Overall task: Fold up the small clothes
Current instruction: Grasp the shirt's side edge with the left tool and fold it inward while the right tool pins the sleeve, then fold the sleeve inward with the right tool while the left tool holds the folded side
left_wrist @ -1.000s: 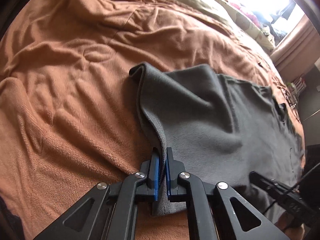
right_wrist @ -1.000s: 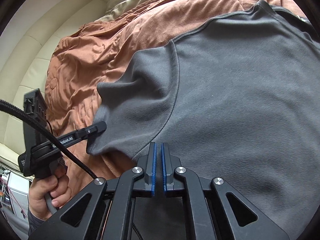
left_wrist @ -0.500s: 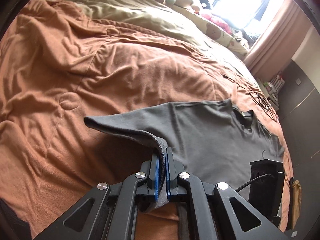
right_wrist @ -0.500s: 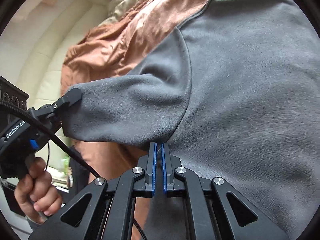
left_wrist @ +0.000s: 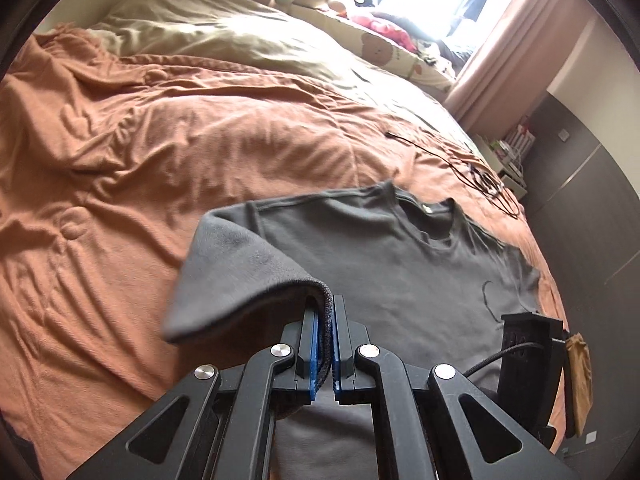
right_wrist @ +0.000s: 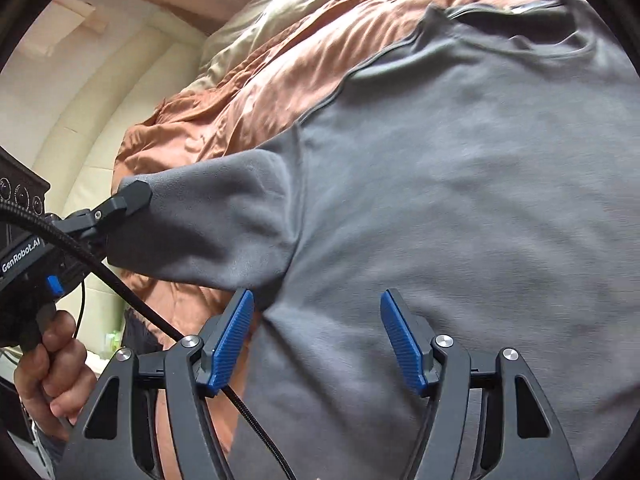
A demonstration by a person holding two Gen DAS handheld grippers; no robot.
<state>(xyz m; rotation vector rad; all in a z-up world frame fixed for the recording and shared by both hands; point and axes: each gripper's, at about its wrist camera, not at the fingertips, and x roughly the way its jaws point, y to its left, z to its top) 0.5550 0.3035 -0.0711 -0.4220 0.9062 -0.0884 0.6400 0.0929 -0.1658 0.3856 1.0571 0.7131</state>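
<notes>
Pinching the sleeve cuff of the grey shirt (left_wrist: 400, 264), the left tool (left_wrist: 327, 320) lifts it clear of the orange blanket (left_wrist: 160, 140) on the bed. The right tool (right_wrist: 316, 332) hangs released, jaws spread wide over the shirt's near body.

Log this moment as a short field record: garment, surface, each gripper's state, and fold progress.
garment: grey shirt, spread neck-away on the bed
surface: orange blanket
left gripper: jaws shut on the sleeve, lifted off the blanket
right gripper: jaws open, over the shirt body near the armpit, gripping nothing
fold progress: sleeve raised, not yet laid across the body
other: black cables beyond the collar
</notes>
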